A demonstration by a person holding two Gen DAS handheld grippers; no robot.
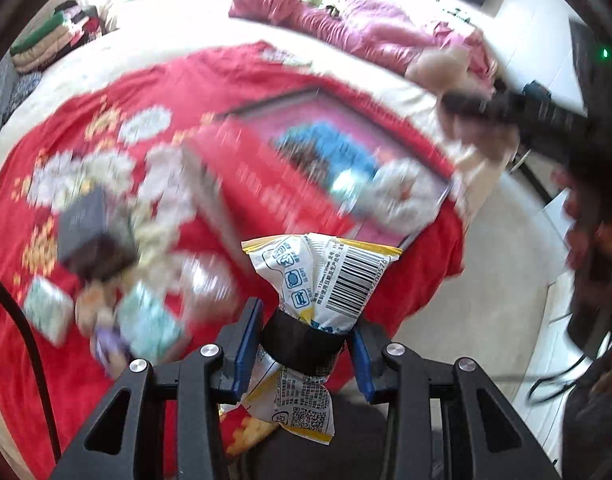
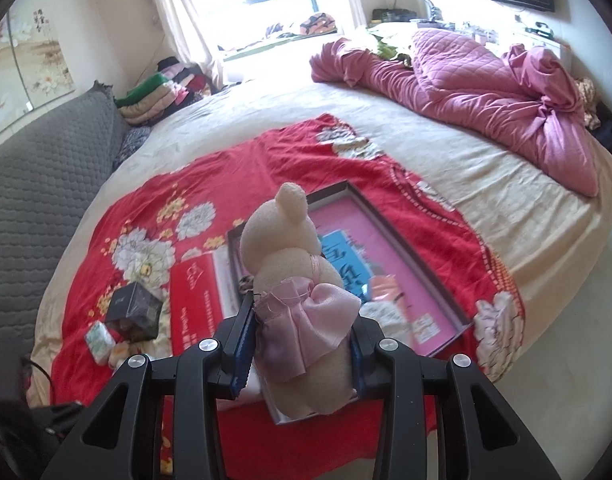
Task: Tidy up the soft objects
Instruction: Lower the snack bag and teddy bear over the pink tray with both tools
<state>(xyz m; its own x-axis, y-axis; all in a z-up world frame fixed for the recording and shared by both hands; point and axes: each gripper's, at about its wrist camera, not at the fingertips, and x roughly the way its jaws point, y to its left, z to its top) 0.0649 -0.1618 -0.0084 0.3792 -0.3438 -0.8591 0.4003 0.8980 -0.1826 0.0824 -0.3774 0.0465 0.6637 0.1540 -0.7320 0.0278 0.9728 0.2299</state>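
The left gripper [image 1: 304, 344] pinches a crinkled white-and-yellow plastic packet with a barcode and a black band round its middle [image 1: 318, 276], its blue pads pressed in at the packet's waist so the film bunches above and below; the packet hangs clear of the bedding, above the near edge of the red floral blanket [image 1: 154, 80]. The right gripper [image 2: 302, 340] is closed on a cream plush rabbit with a pink satin bow [image 2: 294, 272], clamped at the bow, the toy's head standing up and away from the jaws over the open shallow box with a pink printed lining and dark rim [image 2: 406, 256] that lies on the blanket. In the left view that box already holds a couple of pale, blurred things, too smeared to name. Left of the box on the blanket lie a small dark cube-shaped carton [image 2: 136, 308] and a small pale green-patterned tissue pack [image 2: 99, 340], with more small soft items beside them that are not yet gathered. The step in hand looks like carrying two picked pieces to the box at once, well into the sorting but not near its end. The next move, as I judge it, calls for lowering each piece inside the rim onto free lining before the jaws spread, the rabbit first since it already hangs over the box, and keeping the two grippers from crowding one another above the same spot.
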